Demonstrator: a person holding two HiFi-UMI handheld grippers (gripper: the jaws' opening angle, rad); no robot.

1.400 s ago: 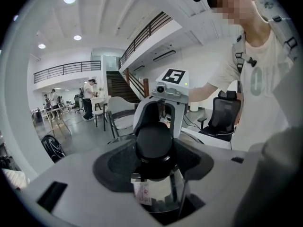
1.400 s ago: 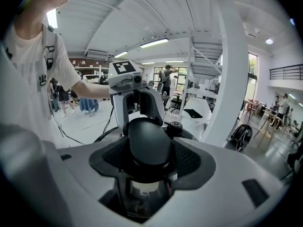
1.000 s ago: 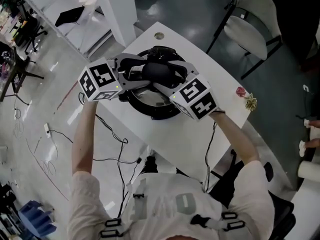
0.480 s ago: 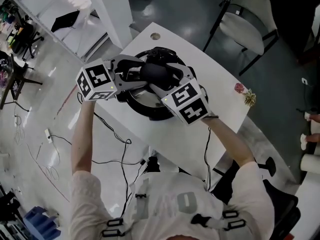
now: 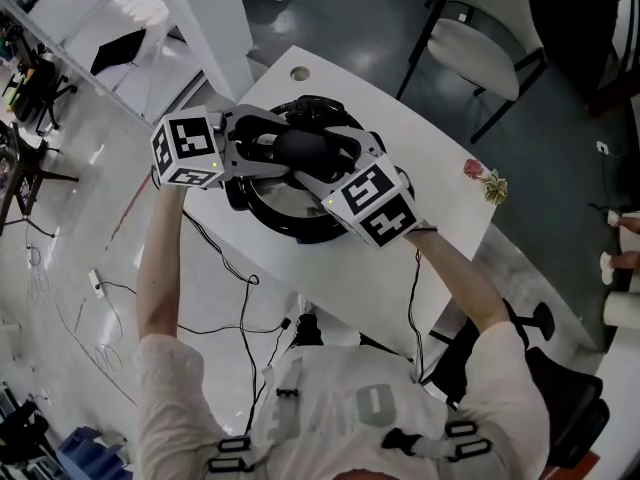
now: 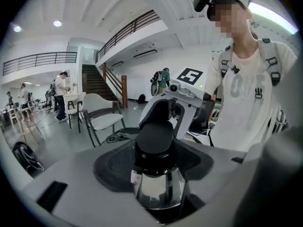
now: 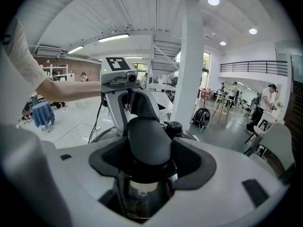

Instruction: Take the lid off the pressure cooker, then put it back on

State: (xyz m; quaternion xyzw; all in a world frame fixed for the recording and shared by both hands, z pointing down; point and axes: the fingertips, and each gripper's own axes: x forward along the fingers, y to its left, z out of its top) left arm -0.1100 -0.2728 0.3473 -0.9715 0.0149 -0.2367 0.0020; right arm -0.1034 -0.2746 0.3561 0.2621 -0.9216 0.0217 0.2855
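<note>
The black pressure cooker stands on the white table, its lid on. Both grippers hold the lid's black handle from opposite sides. My left gripper comes in from the left; its dark pads hug the handle, and its jaws are opening slightly with the handle still between them. From the right, my right gripper is shut on the same handle. The steel lid shows below the jaws. A small black valve knob sits just behind the handle.
A grey chair stands beyond the table's far edge. A small pink flower ornament lies near the table's right edge. There is a round hole at the table's far corner. A white column rises at the left, and cables trail on the floor.
The left gripper has tilted a little around the handle. Both grippers stay in place on the lid, and the lid has not lifted.
</note>
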